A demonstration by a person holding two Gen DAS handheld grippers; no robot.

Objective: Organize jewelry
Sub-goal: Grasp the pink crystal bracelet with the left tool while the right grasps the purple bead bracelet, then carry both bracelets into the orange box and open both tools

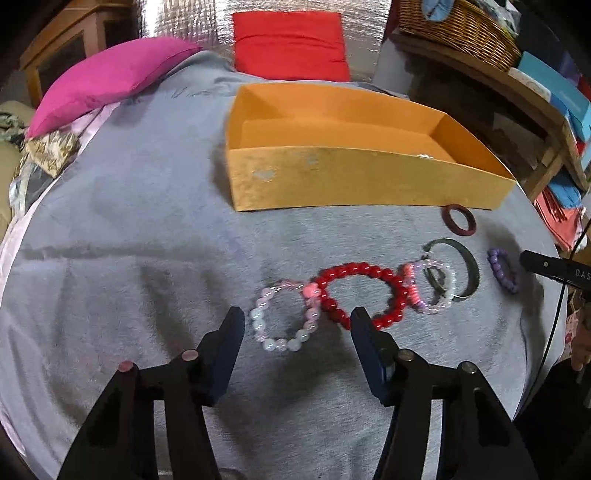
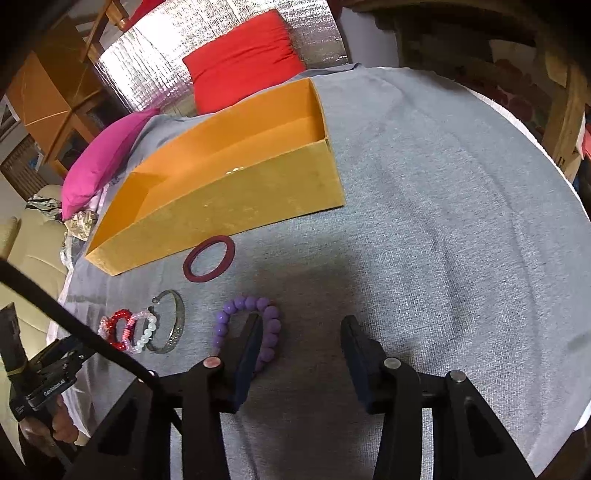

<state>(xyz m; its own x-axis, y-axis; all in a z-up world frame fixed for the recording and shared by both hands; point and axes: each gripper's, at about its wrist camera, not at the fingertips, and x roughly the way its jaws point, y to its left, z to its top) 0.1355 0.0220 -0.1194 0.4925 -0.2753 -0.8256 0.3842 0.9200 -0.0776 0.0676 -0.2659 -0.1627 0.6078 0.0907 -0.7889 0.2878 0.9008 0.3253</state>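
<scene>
An open orange box (image 1: 332,181) (image 2: 236,199) stands on the grey cloth. In front of it lie a pale pink bead bracelet (image 1: 284,321), a red bead bracelet (image 1: 360,293), a small clear bead bracelet (image 1: 434,286), a silver bangle (image 1: 469,269), a maroon ring bangle (image 1: 459,219) (image 2: 209,258) and a purple bead bracelet (image 1: 503,269) (image 2: 248,332). My left gripper (image 1: 295,321) is open, its fingers either side of the pale pink bracelet. My right gripper (image 2: 301,326) is open; its left finger overlaps the purple bracelet.
A magenta cushion (image 1: 107,81) and a red cushion (image 1: 291,44) lie behind the box. A wicker basket (image 1: 458,29) sits on a wooden shelf at the right. The other gripper's body (image 2: 40,376) shows at the left edge of the right wrist view.
</scene>
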